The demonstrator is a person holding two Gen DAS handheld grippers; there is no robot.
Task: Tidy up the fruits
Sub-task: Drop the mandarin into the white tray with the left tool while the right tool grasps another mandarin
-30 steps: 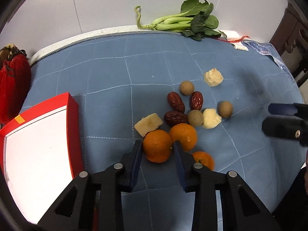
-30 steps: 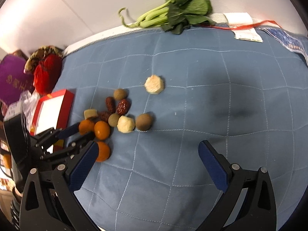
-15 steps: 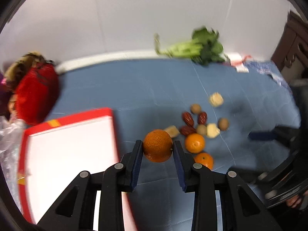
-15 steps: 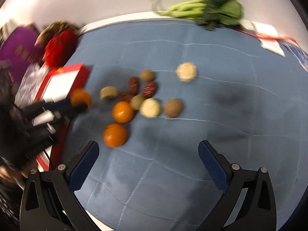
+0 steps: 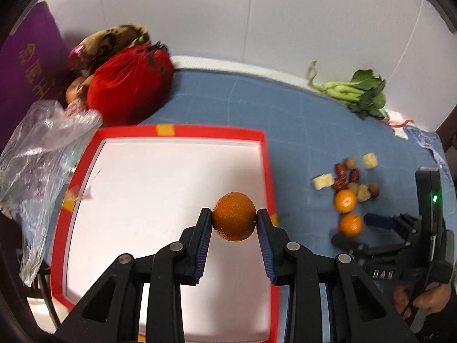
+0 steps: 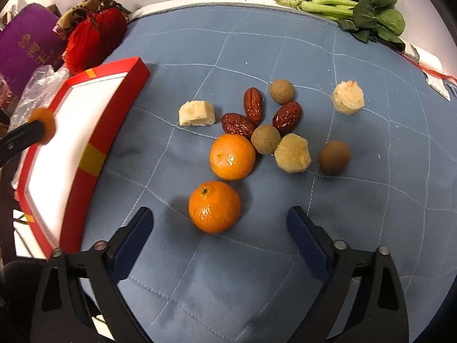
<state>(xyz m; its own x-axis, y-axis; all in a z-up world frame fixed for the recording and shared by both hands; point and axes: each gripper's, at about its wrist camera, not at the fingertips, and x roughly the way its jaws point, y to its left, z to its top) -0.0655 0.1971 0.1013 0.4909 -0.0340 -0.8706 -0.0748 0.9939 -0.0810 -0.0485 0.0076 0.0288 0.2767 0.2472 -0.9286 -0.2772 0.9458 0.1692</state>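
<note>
My left gripper is shut on an orange tangerine and holds it above the right side of the red-rimmed white tray. My right gripper is open and low over the blue quilt, its fingers either side of a second tangerine. A third tangerine lies just beyond it. Red dates, brown longans and pale peeled chunks cluster behind. The tray's rim and the held tangerine show at left in the right wrist view.
A bunch of green bok choy lies at the quilt's far edge by the white wall. A red pouch, a purple box and a clear plastic bag sit left of the tray.
My left gripper has lifted the tangerine off the quilt and carried it left over the tray. My right gripper has moved in close around the nearest tangerine.
</note>
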